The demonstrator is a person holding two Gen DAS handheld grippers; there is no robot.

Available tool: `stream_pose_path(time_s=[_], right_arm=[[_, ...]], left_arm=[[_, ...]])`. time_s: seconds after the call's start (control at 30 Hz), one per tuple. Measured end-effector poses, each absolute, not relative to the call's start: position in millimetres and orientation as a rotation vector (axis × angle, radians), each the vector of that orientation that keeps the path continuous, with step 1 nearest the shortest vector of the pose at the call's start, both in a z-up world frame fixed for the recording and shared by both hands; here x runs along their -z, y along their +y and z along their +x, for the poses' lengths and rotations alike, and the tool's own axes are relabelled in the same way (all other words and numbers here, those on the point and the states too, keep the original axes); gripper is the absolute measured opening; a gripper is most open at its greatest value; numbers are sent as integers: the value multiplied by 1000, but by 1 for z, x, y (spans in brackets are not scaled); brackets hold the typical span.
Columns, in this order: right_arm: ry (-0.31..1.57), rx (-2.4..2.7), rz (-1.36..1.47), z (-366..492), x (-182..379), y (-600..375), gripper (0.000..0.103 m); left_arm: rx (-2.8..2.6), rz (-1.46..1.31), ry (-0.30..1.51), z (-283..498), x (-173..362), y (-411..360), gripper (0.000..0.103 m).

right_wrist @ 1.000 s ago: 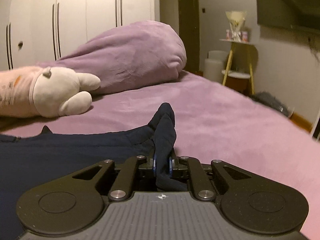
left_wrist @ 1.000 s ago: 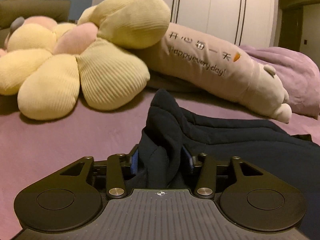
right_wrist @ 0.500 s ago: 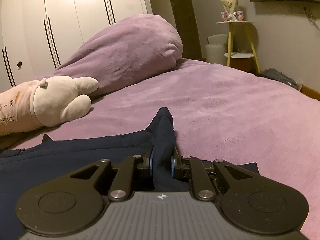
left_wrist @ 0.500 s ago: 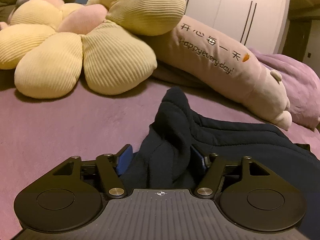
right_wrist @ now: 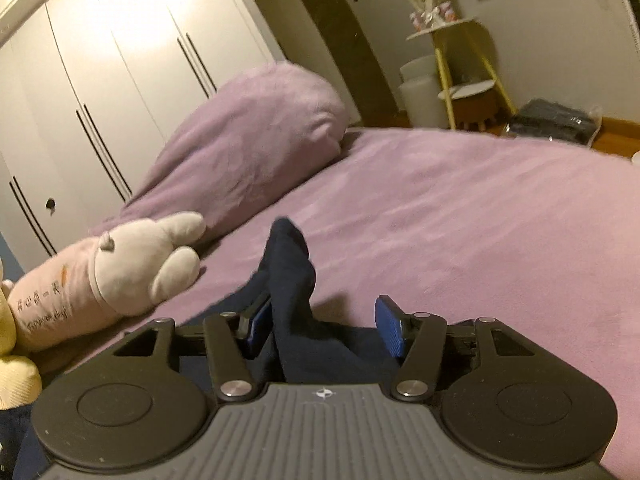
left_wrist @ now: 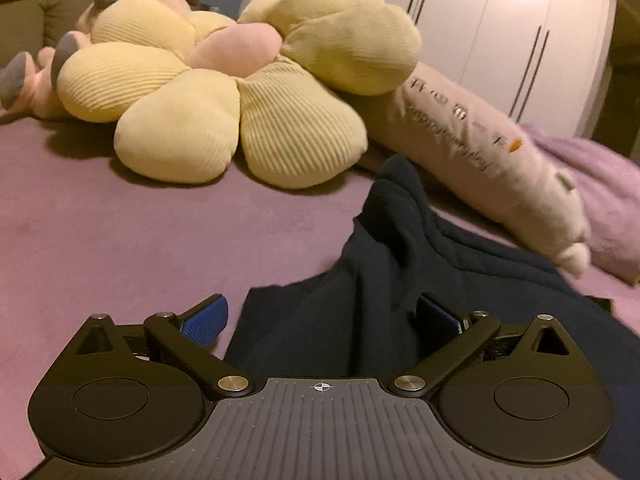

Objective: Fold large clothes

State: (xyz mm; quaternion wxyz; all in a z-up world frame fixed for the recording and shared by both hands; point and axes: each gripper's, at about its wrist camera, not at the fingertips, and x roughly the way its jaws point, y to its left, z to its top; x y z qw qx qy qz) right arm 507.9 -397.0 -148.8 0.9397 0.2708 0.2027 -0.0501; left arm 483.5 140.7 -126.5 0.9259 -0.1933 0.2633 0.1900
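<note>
A dark navy garment (left_wrist: 400, 272) lies spread on the purple bed (left_wrist: 120, 232). In the left wrist view its bunched edge rises between the blue pads (left_wrist: 206, 320) of my left gripper (left_wrist: 320, 318), whose jaws are opening wide and no longer press the cloth. In the right wrist view another peak of the navy garment (right_wrist: 290, 276) stands between the jaws of my right gripper (right_wrist: 324, 326). Those jaws are opening too; the cloth leans by the left pad, and the right pad (right_wrist: 390, 330) is clear of it.
A yellow flower cushion (left_wrist: 240, 92) and a long pink plush pillow (left_wrist: 500, 168) lie at the head of the bed. A heaped purple blanket (right_wrist: 248, 144) sits beyond the plush. White wardrobe doors (right_wrist: 120, 80) stand behind; a small side table (right_wrist: 460, 68) is past the bed's far edge.
Both grippers have opened and let go of the navy cloth they pinched. Both views have tilted and shifted sideways, and the cloth's peaks have slumped a little.
</note>
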Motion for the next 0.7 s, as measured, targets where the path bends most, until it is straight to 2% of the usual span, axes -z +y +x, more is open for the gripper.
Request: stream_pose_path(time_s=[0.1,0.23,0.47,0.63,0.7], right_arm=[[373,110,541,487,135,-396,55],[319,60,389,465,113,-376,55],[458,-53,409,405,119,-407,55],[579,-180,484,328,150,-455,55],[600,-238,506,311,161,-466,55]], left_arm=[[-364,-393,488,461,111,142,103],[-319,-278,447,441,93,132,103],[-48,-288,638,403,100,159,103],[31,-433,728,369,116,185,102],[55,-464,758,364,120,185,93]])
